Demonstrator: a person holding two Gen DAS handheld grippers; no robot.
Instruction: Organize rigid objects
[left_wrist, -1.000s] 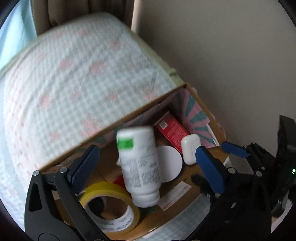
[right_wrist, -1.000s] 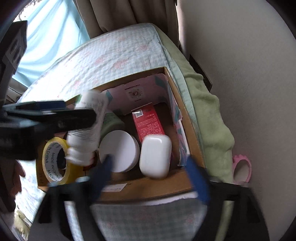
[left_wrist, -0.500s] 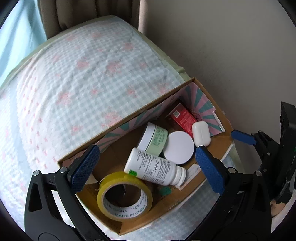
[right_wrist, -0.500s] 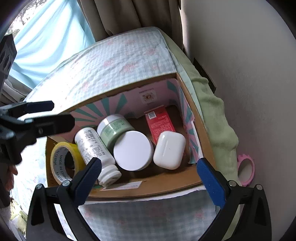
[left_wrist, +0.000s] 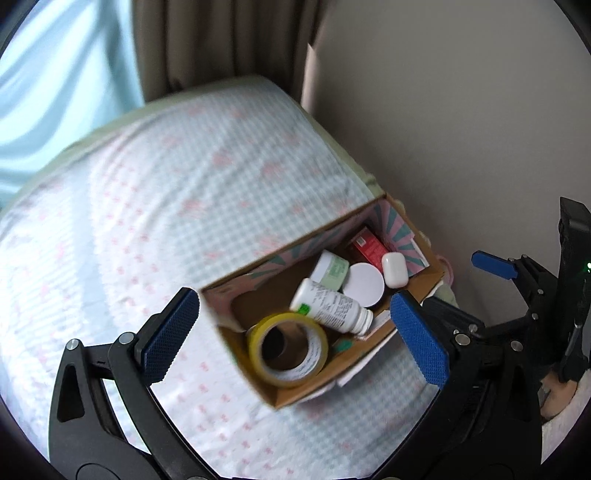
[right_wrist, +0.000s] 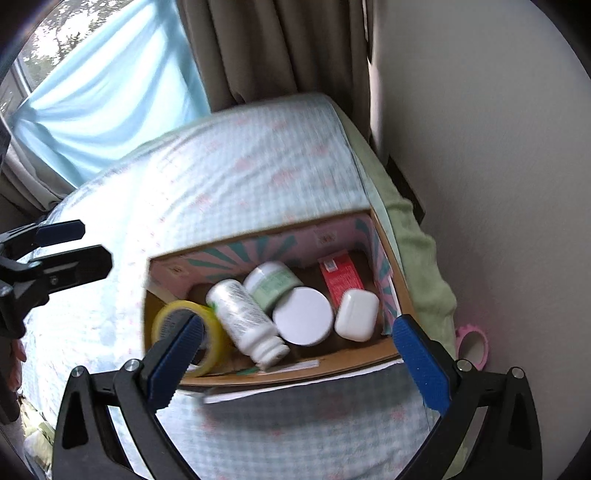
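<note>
Since a second ago the white bottle has left the left gripper and now lies on its side inside the cardboard box, cap toward the near wall — and both grippers have backed up and away from the box.

The left gripper is spread wide with nothing between its blue pads; same for the right gripper, wide apart and holding nothing. Neither touches the box.

In the box, going from one end to the other: a yellow tape roll leaning against the end wall, the bottle right beside it and partly resting on its rim, then a green jar on its side, a round white lid touching it, a white earbud case, and a red carton behind that near the far corner.

The box sits on a checked bedspread close to the wall. A pink ring lies outside the box, by the wall — well apart from everything else.
</note>
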